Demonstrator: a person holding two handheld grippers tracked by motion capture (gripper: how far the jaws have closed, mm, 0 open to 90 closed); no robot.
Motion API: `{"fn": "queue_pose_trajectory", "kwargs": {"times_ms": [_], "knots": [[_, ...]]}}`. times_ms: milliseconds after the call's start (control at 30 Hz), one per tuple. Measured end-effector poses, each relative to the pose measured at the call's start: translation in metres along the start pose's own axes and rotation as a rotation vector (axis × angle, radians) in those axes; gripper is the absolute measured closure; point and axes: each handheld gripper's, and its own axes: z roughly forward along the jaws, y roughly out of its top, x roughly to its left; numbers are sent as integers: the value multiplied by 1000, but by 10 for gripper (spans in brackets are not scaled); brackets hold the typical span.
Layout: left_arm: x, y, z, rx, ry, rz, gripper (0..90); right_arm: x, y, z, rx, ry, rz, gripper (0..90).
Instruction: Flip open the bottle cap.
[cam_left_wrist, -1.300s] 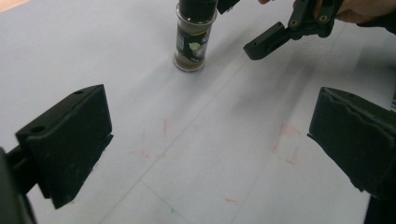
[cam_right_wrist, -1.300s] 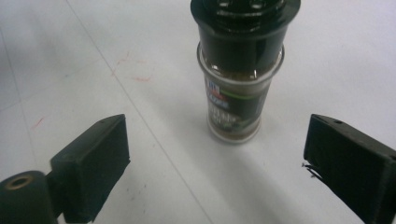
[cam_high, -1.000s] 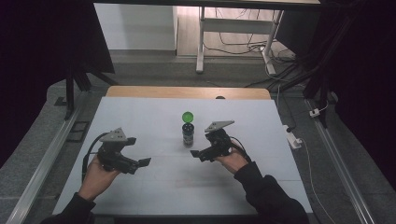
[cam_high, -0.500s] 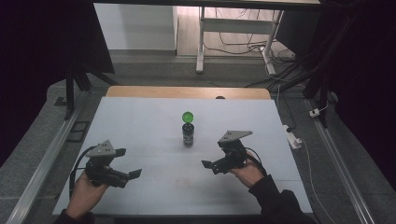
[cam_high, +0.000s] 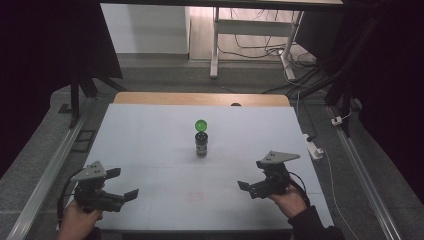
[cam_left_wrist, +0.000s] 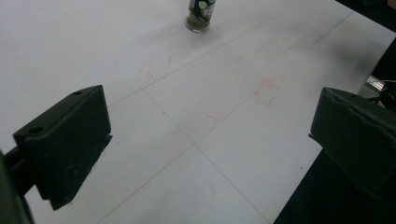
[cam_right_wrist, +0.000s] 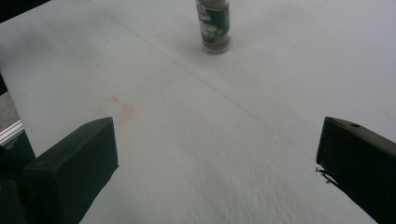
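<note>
White desk top (cam_high: 150, 150), matte, crossed by faint seam lines; small red pen marks near the middle of the front half (cam_high: 194, 196), also seen as a red square outline in the left gripper view (cam_left_wrist: 265, 92) and the right gripper view (cam_right_wrist: 116, 109). Wooden strip (cam_high: 200, 98) along the far edge. Beyond the far edge: grey floor, white metal frame legs (cam_high: 215, 45), loose cables (cam_high: 260, 47). Metal rails (cam_high: 45, 175) flanking the left and right edges. Power strip (cam_high: 314, 146) off the right edge. Room dim, dark at both sides.

Spice jar (cam_high: 201, 144) upright near the desk centre, slightly toward the far edge; green ball (cam_high: 201, 125) resting on its top. Jar base also at the top of the left gripper view (cam_left_wrist: 201, 16) and the right gripper view (cam_right_wrist: 214, 25).

Left gripper (cam_high: 125, 184) near the front left corner, held low in the left hand (cam_high: 77, 220), aimed toward the desk centre. Jaws wide apart, nothing between them.

Right gripper (cam_high: 250, 189) near the front right corner, held in the right hand (cam_high: 287, 202), dark sleeve (cam_high: 315, 227) at the front edge, aimed left toward the centre. Jaws wide apart, holding nothing.

Both grippers well apart from the jar.
</note>
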Motion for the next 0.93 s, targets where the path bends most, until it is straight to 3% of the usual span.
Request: {"fn": "queue_pose_trajectory", "kwargs": {"times_ms": [200,533,767,933], "knots": [[0,-14,-9,6,24,-22,0,-5,-20,-23,-18,-28,46,0],[0,-38,-23,30,59,-68,0,-10,-52,-56,-15,-129,101,0],[-1,-43,-27,58,95,-80,0,-11,-62,-67,4,-170,141,0],[0,-43,-27,62,94,-89,0,-12,-63,-68,21,-175,150,0]]}}
